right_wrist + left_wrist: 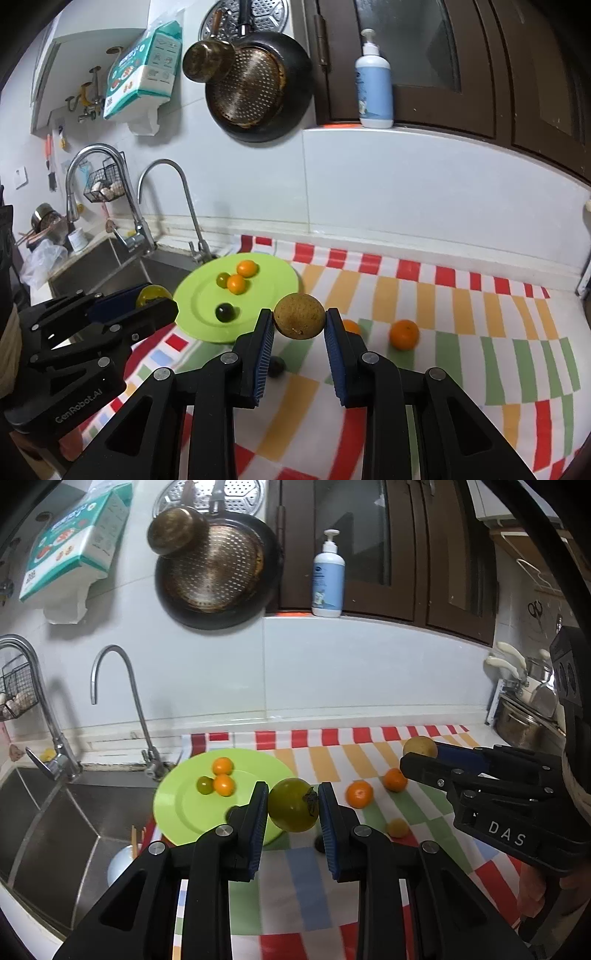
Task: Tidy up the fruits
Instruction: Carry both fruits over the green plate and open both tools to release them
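Left gripper (293,805) clamps a smooth, soft green tomato (291,805) across its middle; right gripper (299,321) pinches a firm, rough brown fruit (299,320); squeeze gently.

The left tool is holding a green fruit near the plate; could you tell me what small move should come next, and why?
Probably carry the left tool a little further left over the green plate and lower it before opening. Its green fruit hangs at the plate's right edge, and three fruits already sit farther in, so the near side looks free.
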